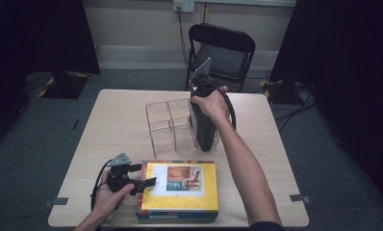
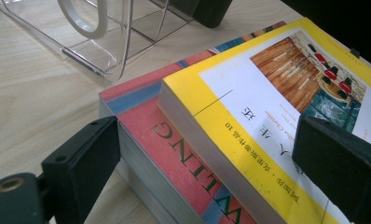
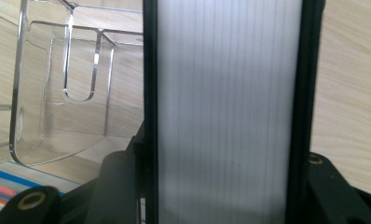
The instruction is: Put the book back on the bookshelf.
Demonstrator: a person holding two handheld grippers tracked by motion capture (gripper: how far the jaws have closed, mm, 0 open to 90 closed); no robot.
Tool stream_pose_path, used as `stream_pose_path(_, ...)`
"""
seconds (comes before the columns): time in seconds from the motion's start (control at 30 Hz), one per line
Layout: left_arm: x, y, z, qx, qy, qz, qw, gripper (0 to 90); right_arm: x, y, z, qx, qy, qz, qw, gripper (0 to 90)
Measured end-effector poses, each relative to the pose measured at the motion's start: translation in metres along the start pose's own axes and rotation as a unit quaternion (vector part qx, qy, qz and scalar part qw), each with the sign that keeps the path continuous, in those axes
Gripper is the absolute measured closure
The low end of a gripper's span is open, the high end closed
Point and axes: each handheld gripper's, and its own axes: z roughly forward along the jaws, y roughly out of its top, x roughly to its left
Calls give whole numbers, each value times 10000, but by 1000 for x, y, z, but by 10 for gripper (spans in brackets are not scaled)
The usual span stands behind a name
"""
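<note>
The room was dim, with a grey carpeted floor and a black folding chair behind the light wooden surface.

On that surface stood a clear acrylic rack with upright dividers. Near the front edge lay two stacked books: a yellow-covered book on top, and a red and blue book beneath it, its edge showing past the top one.

Your right tool pointed downward at the right end of the rack and was clamped on a black-covered book. In the right gripper view the two jaws pressed both covers, with the white page edges facing the camera. The book stood upright, at or in the rack's rightmost compartment; I could not tell whether it rested on the base.

Your left tool lay low at the left end of the stack. Its jaws stood apart, one beside the lower book's edge, the other over the yellow cover. Neither jaw pressed on a book.
</note>
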Motion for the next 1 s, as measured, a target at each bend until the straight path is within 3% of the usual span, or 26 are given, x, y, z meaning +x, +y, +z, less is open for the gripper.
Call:
stream_pose_path(0.23, -1, 0, 0, -24, 16, -11, 10000, 76, 2, -4, 1, -309, -27, 79, 9995, 521)
stream_pose_path(0.27, -1, 0, 0, -26, 14, 0, 10000, 76, 0, -7, -5, -511, 22, 130, 9986, 511)
stream_pose_path(0.37, -1, 0, 0, -5, 17, 2, 10000, 75, -3, -10, -11, -676, 72, 137, 9976, 498)
stream_pose_path(0.4, -1, 0, 0, -25, 20, -2, 10000, 76, -5, -14, -18, -844, 227, 131, 9961, 472)
stream_pose_path(0.57, -2, 0, 0, -24, 26, -8, 10000, 75, -5, -23, -24, -1114, 316, 128, 9932, 430)
stream_pose_path(0.7, -2, 0, 0, -29, 27, -11, 10000, 75, -9, -37, -20, -1483, 524, 209, 9873, 406)
stream_pose_path(0.73, -2, 0, 0, -29, 27, -11, 10000, 75, -9, -37, -20, -1483, 524, 209, 9873, 406)
stream_pose_path(0.77, -1, 0, 0, -15, 25, 10, 10000, 75, -10, -40, -18, -1601, 581, 187, 9852, 394)
stream_pose_path(0.8, -1, 0, 0, -19, 24, 11, 10000, 74, -12, -48, -15, -1857, 664, 190, 9802, 385)
stream_pose_path(0.83, -1, 0, 0, -19, 24, 11, 10000, 73, -12, -48, -15, -1857, 664, 190, 9802, 385)
stream_pose_path(0.87, -1, 0, 0, -15, 20, 7, 10000, 72, -11, -54, -13, -2039, 650, 101, 9768, 384)
stream_pose_path(0.93, -1, 0, 0, -6, 22, 5, 10000, 72, -12, -56, -13, -2113, 659, 95, 9752, 366)
stream_pose_path(0.97, -1, 0, 0, -6, 19, 14, 10000, 72, -11, -60, -12, -2246, 710, 52, 9718, 354)
stream_pose_path(1.0, -1, 0, 0, -7, 22, 15, 10000, 72, -10, -67, -11, -2493, 653, -40, 9662, 340)
